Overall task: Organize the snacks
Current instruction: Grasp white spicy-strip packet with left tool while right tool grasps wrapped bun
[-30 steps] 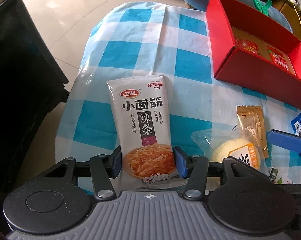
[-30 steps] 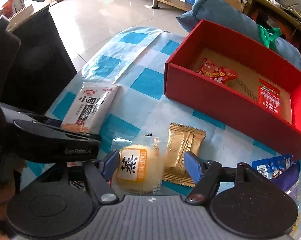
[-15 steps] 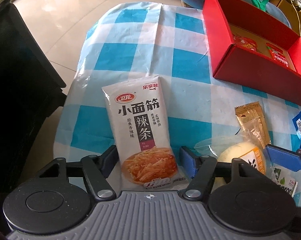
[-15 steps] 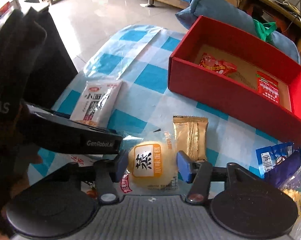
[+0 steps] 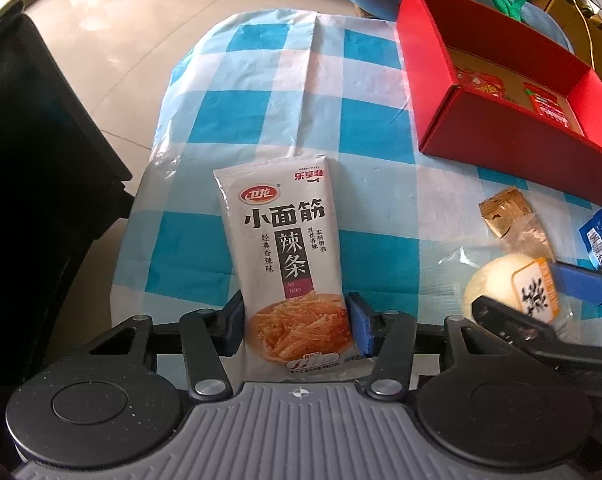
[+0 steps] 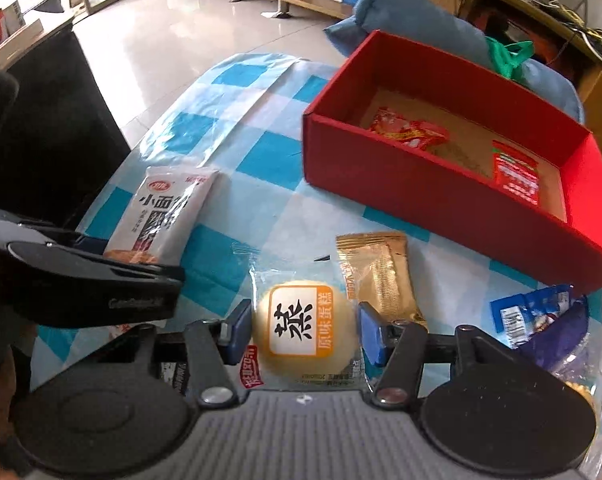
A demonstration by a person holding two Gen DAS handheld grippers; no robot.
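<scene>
My left gripper point(image 5: 297, 320): black linkage arms with silver pivot screws, blue pads on the fingers point(image 5: 359, 326), two round black discs flanking a ribbed grey housing with a small cross mark. My right gripper point(image 6: 303, 326): same build, same blue pads. From the right view, the left unit's black side carries pale, blurred lettering.

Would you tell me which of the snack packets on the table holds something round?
The clear-wrapped steamed cake, a pale round bun with an orange-edged label, lying between the right tongs. The white strip packet and gold sachet are flat.
</scene>
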